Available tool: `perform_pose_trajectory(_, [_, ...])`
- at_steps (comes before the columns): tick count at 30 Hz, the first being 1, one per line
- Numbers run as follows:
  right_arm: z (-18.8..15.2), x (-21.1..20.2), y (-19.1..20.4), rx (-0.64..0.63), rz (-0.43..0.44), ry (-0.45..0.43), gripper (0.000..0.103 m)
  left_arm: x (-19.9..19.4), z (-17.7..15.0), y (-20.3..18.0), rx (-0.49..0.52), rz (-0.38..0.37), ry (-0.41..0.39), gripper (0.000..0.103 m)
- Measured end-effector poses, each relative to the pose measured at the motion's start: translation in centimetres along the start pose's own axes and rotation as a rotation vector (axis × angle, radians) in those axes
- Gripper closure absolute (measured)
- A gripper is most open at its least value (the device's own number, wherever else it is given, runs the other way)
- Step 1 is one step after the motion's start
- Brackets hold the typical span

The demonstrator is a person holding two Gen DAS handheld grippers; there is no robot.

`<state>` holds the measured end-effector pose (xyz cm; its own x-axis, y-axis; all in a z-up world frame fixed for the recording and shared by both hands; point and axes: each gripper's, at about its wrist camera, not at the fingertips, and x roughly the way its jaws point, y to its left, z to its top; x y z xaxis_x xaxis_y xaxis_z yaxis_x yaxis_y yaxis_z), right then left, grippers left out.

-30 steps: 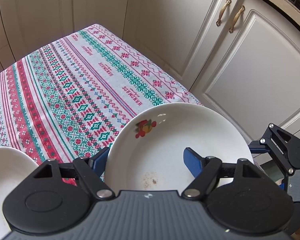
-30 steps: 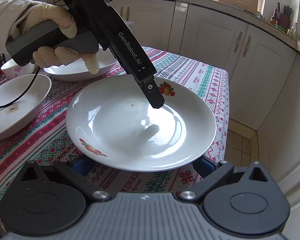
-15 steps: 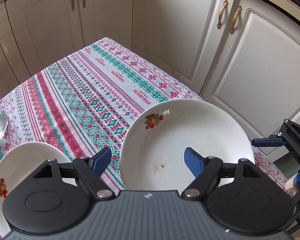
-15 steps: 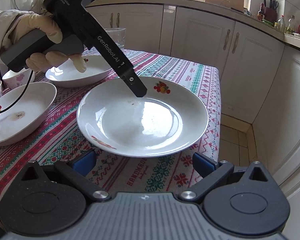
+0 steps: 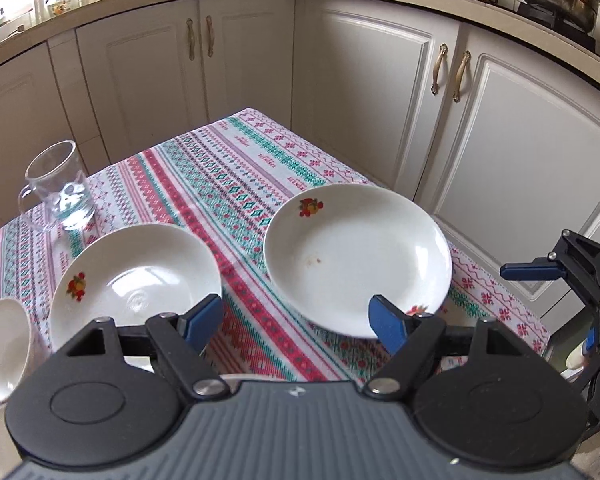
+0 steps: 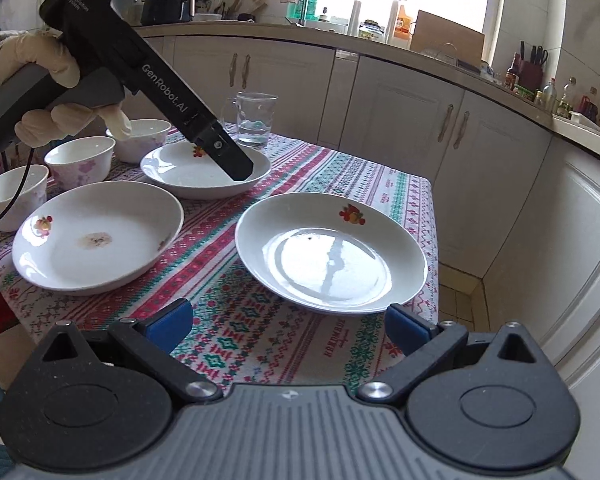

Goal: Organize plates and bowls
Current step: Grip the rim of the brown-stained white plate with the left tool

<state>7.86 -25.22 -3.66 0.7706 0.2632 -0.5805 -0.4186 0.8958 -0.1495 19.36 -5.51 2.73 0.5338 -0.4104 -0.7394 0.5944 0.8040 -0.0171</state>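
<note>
Both grippers are hanging over the near edge of the table, nothing held. Right gripper: blue pads spread wide, only tablecloth showing btwn them. Left gripper: jaws have just been opening, now standing apart w/ nothing btwn them, pads hovering above the cloth.

Step, my read: btwn picks. No stack started, so the plates and bowls are sitting loose and sorting is barely begun.

Near to far, right-wrist view:
- right plate, just beyond the right pads, near the table's right edge. Glossy white glazed, shallow w/ a raised rim, fruit decal on the far rim.
- stained plate, near left, same type, brownish smear at centre.
- far plate, the left gripper's fingers hanging over it; touching or not, can't tell.
- 3 small bowls along the far-left edge, white w/ faint purple print, deep round walls.
- glass mug at the far side, clear, w/ handle.

Next move, prob: drop one gripper to a plate rim, pinch the lip, lift, set it into a matching plate. Glaze looks slick and the rim is thin, so the pinch needs to be square and firm. Cloth is woven, patterned red/green, and could drag if a plate gets slid.
</note>
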Motion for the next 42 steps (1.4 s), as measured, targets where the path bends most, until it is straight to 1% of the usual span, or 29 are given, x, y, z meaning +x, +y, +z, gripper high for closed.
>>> perform_pose_trajectory(2, [0.0,-0.4,0.8,-0.004,0.032,0.0,0.0,-1.4,-1.7,0.0,-0.015,0.031,-0.013,0.023])
perform_pose_trajectory(9, [-0.4,-0.3,3.7,-0.055,0.08,0.029,0.0,-5.5,-8.0,0.4,-0.104,0.108,-0.027,0.023])
perform_pose_trajectory(13, [-0.4,0.7,4.9,-0.031,0.15,0.09,0.0,-7.1,-10.2,0.9,-0.14,0.147,-0.043,0.023])
perform_pose_trajectory(15, [-0.3,1.2,5.4,-0.018,0.191,0.111,0.0,-7.9,-10.9,1.4,-0.172,0.147,-0.054,0.023])
perform_pose_trajectory(17, [-0.1,1.7,6.0,-0.019,0.224,0.132,0.0,-8.5,-11.4,1.8,-0.191,0.157,-0.066,0.023])
perform_pose_trajectory(19, [-0.1,2.2,7.1,-0.036,0.26,0.135,0.0,-8.9,-11.8,2.3,-0.201,0.166,-0.074,0.023])
perform_pose_trajectory(24, [0.3,3.1,9.7,-0.127,0.292,0.117,0.0,-9.7,-12.4,3.1,-0.215,0.172,-0.093,0.023])
perform_pose_trajectory(27, [0.5,4.0,10.6,-0.147,0.31,0.126,0.0,-10.0,-12.9,3.5,-0.222,0.171,-0.104,0.022])
perform_pose_trajectory(30, [0.7,5.0,11.1,-0.158,0.308,0.147,0.0,-10.1,-13.1,4.0,-0.227,0.173,-0.102,0.022])
perform_pose_trajectory(35, [0.5,5.9,11.7,-0.198,0.316,0.157,0.0,-9.9,-13.0,4.5,-0.218,0.171,-0.098,0.022])
perform_pose_trajectory(40, [0.3,6.7,11.1,-0.147,0.364,0.171,0.0,-9.4,-12.6,4.8,-0.196,0.165,-0.09,0.022])
perform_pose_trajectory(42, [0.1,6.7,11.0,-0.157,0.372,0.159,0.0,-9.0,-12.3,4.9,-0.185,0.159,-0.085,0.022])
